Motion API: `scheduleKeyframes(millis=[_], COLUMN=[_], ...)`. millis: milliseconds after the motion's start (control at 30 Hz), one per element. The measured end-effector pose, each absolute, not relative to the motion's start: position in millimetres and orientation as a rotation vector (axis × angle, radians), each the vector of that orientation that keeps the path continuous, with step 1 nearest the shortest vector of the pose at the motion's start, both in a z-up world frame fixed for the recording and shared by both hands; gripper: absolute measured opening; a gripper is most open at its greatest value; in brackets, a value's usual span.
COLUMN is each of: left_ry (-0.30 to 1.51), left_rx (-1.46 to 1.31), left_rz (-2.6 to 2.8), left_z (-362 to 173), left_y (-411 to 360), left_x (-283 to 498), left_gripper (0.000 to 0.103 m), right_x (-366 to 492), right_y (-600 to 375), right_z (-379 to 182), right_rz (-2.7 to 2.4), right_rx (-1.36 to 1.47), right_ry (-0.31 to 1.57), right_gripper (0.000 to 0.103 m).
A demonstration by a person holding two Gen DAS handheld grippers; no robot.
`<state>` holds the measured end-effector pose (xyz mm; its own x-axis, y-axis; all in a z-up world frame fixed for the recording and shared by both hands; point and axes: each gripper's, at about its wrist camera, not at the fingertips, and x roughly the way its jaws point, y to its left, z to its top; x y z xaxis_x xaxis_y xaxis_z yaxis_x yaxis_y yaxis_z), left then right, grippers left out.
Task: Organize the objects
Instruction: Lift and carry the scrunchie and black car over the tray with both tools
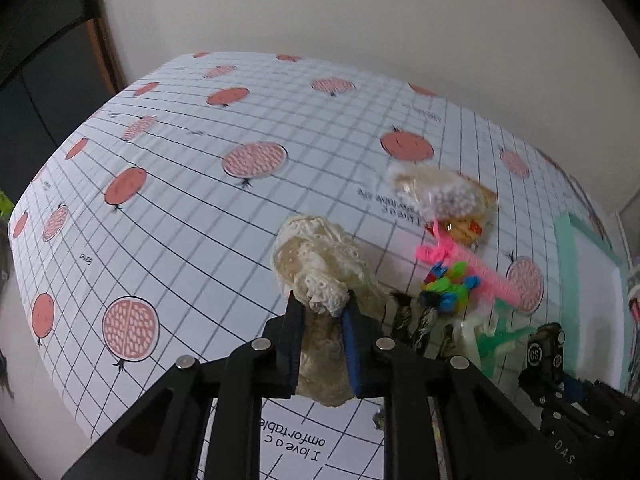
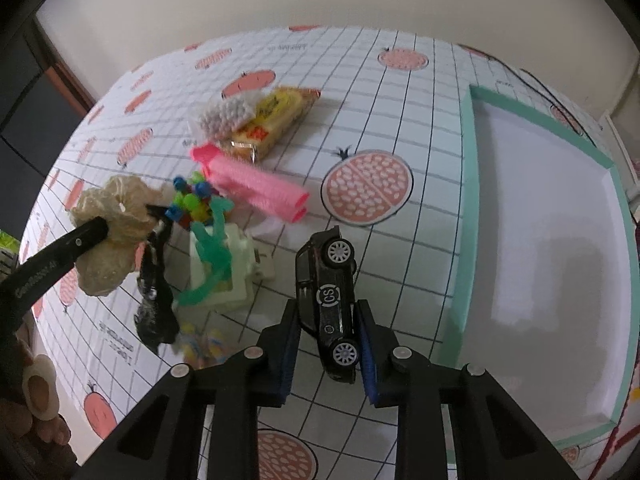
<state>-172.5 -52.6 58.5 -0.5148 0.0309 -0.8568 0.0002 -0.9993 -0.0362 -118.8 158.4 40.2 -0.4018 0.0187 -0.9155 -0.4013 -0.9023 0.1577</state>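
My left gripper (image 1: 322, 300) is shut on a cream lace scrunchie (image 1: 320, 264), held above the tablecloth; from the right wrist view the same scrunchie (image 2: 114, 208) hangs at the left in the left gripper's fingers (image 2: 94, 230). My right gripper (image 2: 327, 312) is shut on a black toy car (image 2: 330, 300), lifted and tilted on its side. The black car (image 1: 546, 350) shows at the lower right of the left wrist view. A white tray with a mint rim (image 2: 468, 184) lies to the right of the car.
A pile sits between the grippers: pink hair rollers (image 2: 256, 186), a bag of white beads (image 2: 228, 114) on a yellow snack packet (image 2: 276, 118), coloured beads (image 2: 192, 202), a green stringy toy on a white block (image 2: 224, 276), a black striped scrunchie (image 2: 156, 300). A wall stands behind the table.
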Motion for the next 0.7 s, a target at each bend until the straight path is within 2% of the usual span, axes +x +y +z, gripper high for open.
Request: scheduleKeyframes(millis=[367, 700], left_ry=[-0.105, -0.023], left_rx=[-1.313, -1.196], left_rz=[2.814, 2.772], left_z=[99, 116], left_y=[-51, -5], left_x=[-163, -147], left_gripper=[0.019, 0.019], right_x=[-110, -58], right_y=[174, 229], right_z=[81, 102], right_rz=[2.472, 2.439], right_rx=[-1.317, -1.094], right_ry=[0.585, 0.674], right_gripper=[0.028, 0.028])
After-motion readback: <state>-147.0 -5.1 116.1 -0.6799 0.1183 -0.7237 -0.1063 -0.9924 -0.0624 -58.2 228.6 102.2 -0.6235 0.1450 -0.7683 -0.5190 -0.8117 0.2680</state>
